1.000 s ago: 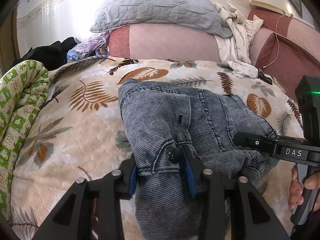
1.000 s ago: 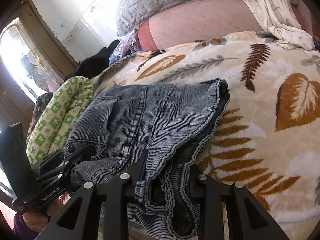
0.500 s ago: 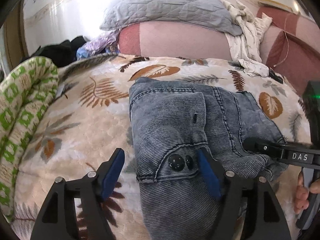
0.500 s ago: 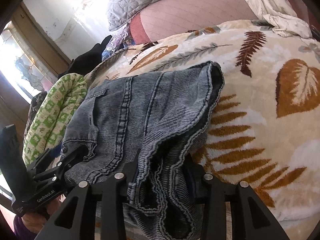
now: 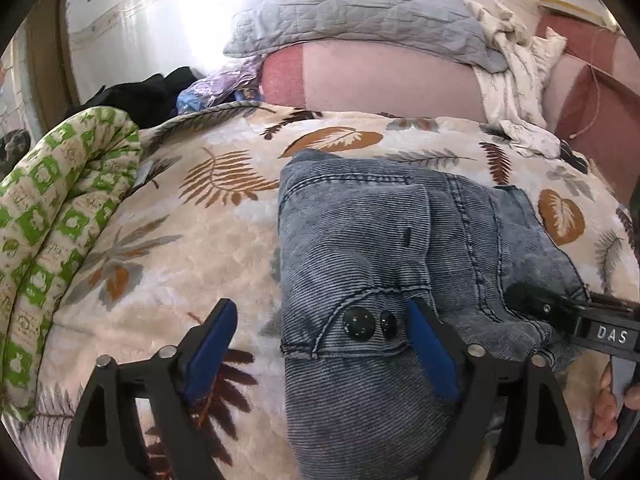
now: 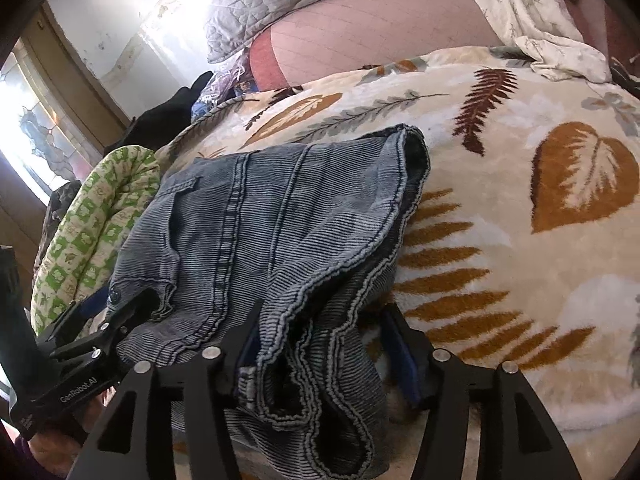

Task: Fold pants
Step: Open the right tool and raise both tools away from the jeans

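The leaf-print blanket (image 5: 168, 248) on the bed carries the pants (image 5: 360, 248), folded into a thick bundle at centre. The left gripper (image 5: 320, 344), at six o'clock, has just been opening and stands released, the buttoned corner lying loose between its jaws. The right gripper (image 6: 324, 344) has also been opening, with frayed hems between its jaws. Risk, as I judge it: withdrawing could snag the hems and undo the fold.
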Demonstrator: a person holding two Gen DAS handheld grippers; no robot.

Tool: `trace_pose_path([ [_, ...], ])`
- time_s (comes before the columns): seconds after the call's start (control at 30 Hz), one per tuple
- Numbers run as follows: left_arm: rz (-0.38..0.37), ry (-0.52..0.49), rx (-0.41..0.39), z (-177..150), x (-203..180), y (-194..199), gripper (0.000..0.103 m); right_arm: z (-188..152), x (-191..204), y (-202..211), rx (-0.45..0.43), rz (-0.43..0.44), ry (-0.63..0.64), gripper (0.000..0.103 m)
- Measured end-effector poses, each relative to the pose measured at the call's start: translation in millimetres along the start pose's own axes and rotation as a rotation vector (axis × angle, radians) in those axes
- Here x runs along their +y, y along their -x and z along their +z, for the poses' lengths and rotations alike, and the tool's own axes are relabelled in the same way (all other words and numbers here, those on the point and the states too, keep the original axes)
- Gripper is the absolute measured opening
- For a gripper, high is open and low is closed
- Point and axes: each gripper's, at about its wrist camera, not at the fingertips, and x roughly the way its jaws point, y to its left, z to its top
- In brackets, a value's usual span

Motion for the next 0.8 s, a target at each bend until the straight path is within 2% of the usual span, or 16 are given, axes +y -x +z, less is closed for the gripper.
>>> trace_pose_path([
  [0.3,0.047,0.049,0.027,-3,1,0,0.094,-4,3,8,-0.017,-0.043,0.004,0.066],
  [0.43,0.091,0.033,0.007,-2,-1,15,0.093,-7,18,31,-0.092,-0.099,0.085,0.066],
  [0.63,0.138,0.031,-0.068,2,2,54,0.093,-16,36,68,-0.211,-0.111,0.142,0.066],
  [0.8,0.153,0.027,-0.143,6,7,95,0.093,-28,53,89,-0.270,-0.124,0.184,0.066],
])
